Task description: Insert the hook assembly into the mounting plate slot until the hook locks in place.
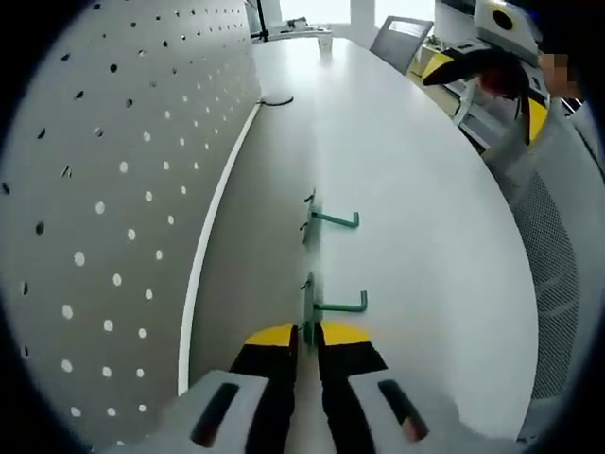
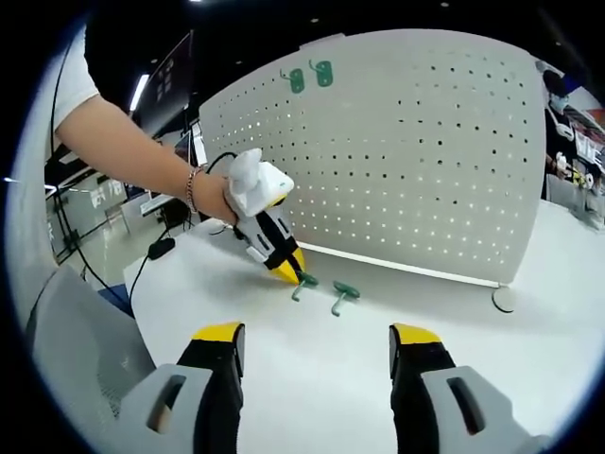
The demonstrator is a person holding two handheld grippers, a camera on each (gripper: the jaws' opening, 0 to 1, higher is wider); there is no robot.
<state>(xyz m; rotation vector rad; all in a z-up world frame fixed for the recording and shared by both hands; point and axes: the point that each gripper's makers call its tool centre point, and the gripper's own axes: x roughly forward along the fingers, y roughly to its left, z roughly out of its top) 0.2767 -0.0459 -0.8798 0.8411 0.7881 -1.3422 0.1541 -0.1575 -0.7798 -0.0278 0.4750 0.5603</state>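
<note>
The left tool [image 1: 305, 333], with yellow tips on black jaws, is clenched on the flat back plate of a small green metal hook [image 1: 326, 305] that lies on the white surface [image 1: 425, 218]. In the right gripper view the same tool [image 2: 288, 272] reaches down to this nearer hook [image 2: 304, 283], held by a person's hand [image 2: 216, 197]. The right tool [image 2: 315, 342] is released, its jaws standing wide apart above the surface, near the hooks but not touching them.

A second green hook [image 1: 328, 219] lies just beyond the first one, apart from it. The white perforated pegboard panel [image 2: 397, 151] stands upright at the far edge of the surface, and two more green hooks [image 2: 310, 76] already hang near its top.

In the left gripper view, the grasped hook's back plate runs along the line of the jaws, and its long arm points to the right, across the surface, ending in a short upturned tip.

I judge the grip is thin, only on the plate edge, so the hook may rotate or slip when it is lifted. Then its pegs would meet the panel holes at a wrong angle and not lock. The lift may also push the second hook.
</note>
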